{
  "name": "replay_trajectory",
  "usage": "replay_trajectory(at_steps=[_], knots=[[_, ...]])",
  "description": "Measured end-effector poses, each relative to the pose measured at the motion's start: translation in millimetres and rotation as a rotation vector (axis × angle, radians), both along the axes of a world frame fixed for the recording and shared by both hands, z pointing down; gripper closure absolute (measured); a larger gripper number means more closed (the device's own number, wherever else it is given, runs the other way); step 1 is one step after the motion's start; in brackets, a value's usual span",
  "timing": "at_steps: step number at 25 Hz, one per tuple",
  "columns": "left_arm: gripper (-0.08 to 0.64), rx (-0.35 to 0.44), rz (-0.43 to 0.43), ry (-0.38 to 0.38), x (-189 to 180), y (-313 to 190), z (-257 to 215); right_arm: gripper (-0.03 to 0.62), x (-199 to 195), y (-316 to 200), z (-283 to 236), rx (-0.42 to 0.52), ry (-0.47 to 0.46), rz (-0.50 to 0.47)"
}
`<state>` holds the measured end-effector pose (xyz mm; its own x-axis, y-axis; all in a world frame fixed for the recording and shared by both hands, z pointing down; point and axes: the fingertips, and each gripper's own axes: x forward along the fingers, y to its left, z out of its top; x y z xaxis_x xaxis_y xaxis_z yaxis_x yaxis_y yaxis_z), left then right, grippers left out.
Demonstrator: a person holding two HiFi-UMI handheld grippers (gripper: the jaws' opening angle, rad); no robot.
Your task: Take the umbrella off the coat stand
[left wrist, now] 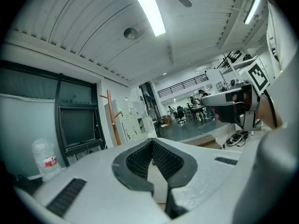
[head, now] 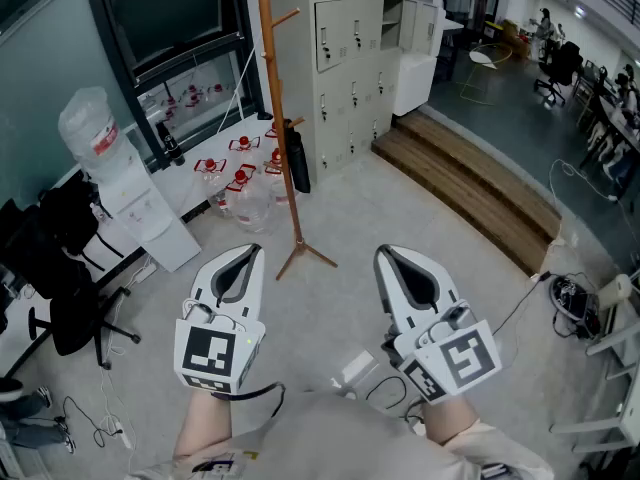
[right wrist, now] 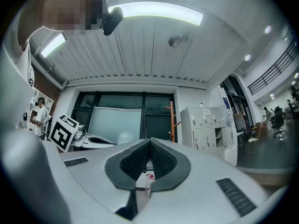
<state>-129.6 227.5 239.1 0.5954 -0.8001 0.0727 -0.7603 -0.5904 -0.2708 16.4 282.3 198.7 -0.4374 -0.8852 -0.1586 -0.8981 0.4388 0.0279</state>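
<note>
Here, in the head view, the left gripper (head: 243, 258) and the right gripper (head: 398, 263) are held side by side low in the frame, both pointing toward the wooden coat stand (head: 283, 138), which rises from the grey floor (head: 400, 208) well ahead of them. The black folded umbrella (head: 297, 160) hangs upright from a low peg on the stand's right side, close against the pole and apart from both grippers. Clear water jugs (head: 243, 186) with red caps cluster on the floor just left of the stand's base, a white water dispenser (head: 140, 208) stands further left, and pale lockers (head: 350, 48) and wooden steps (head: 470, 183) lie to the right. In the left gripper view, the left gripper (left wrist: 152, 143) has its dark ribbed pads pressed together with nothing between them; the coat stand (left wrist: 111, 118) shows beyond, and the right gripper (left wrist: 229, 107) reaches in from the right. In the right gripper view, the right gripper (right wrist: 149, 142) likewise has its jaws together and empty, with the coat stand (right wrist: 171, 121) ahead beside the lockers (right wrist: 205, 127), and the left gripper's marker cube (right wrist: 63, 131) at the left.
</note>
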Motion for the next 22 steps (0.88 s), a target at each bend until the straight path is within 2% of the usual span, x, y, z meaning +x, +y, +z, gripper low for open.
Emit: replay_trajectory(at_steps=[15,22], knots=[[0.552,0.011,-0.015,-0.022,9.8,-0.9,1.1,0.584,14.1,-6.8,2.4,-0.014,-0.035,-0.016],[0.552,0.007,-0.009,-0.025,26.8,-5.1,3.9,0.584,30.9,-13.4,14.3,-0.054,-0.020,-0.003]])
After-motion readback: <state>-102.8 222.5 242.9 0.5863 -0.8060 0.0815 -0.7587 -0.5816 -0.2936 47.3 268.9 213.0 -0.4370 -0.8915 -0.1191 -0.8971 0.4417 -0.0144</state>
